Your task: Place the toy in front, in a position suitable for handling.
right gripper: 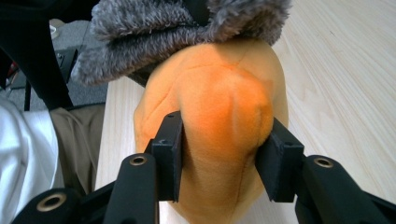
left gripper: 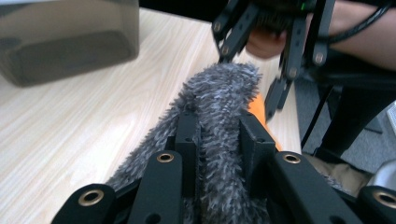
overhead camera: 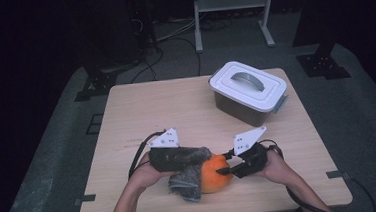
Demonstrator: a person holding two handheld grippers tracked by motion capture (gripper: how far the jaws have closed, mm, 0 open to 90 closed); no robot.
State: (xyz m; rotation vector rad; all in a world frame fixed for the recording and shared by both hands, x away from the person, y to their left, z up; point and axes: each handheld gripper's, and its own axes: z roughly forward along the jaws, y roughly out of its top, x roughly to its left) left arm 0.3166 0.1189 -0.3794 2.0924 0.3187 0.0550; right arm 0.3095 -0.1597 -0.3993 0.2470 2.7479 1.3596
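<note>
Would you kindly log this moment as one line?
left claw: shut on grey cloth | right claw: pinching orange plush | box: lidded

My light wooden worktop (overhead camera: 141, 109) stands on grey carpet floor (overhead camera: 44, 161) in a dim room. Beyond its far edge, white frame legs (overhead camera: 232, 12) rise near tangled black cables (overhead camera: 171, 34). Black stand bases (overhead camera: 96, 82) sit off both far corners; darkness swallows the walls behind.
</note>
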